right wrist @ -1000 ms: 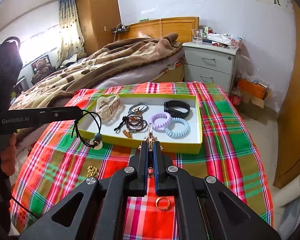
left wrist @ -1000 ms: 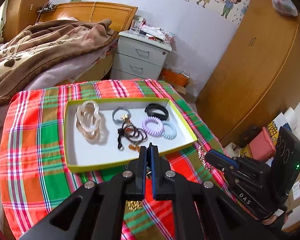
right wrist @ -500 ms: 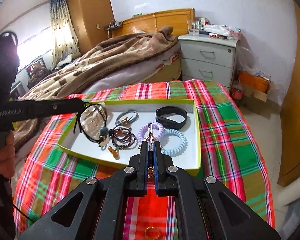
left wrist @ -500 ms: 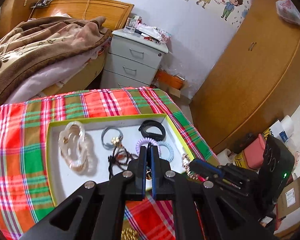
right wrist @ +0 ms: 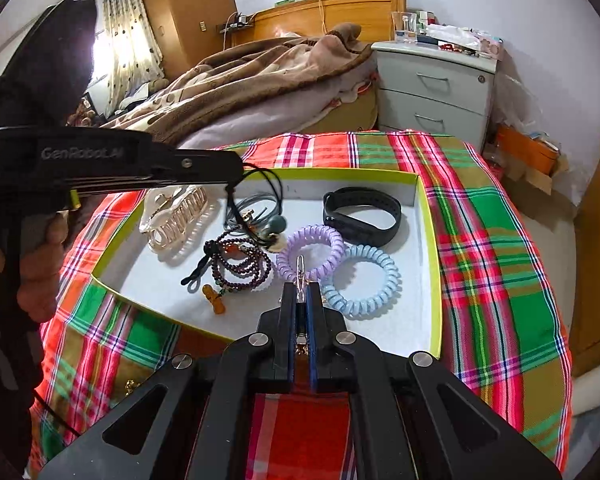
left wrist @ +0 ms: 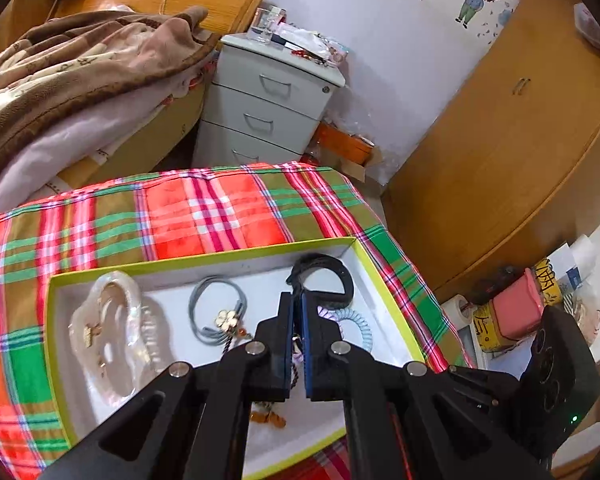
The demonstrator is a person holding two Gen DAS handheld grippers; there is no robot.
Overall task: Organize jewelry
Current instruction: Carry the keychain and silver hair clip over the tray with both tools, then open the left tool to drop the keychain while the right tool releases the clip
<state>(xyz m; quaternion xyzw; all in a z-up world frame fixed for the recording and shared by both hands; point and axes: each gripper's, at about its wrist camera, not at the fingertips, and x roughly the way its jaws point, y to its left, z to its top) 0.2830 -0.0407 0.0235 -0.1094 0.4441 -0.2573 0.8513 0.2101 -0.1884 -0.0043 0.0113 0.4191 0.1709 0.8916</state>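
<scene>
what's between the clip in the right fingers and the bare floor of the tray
Nothing blocks the drop. The right gripper pinches a silver clip above the tray, right over the purple coil tie and blue coil tie, so it would land on those, not bare floor.

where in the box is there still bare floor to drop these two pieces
Bare floor in the box: the near right corner beside the blue coil tie, the near left corner by the amber charm, and the far strip behind the black band. The middle, around the bead bracelet, is crowded.
</scene>
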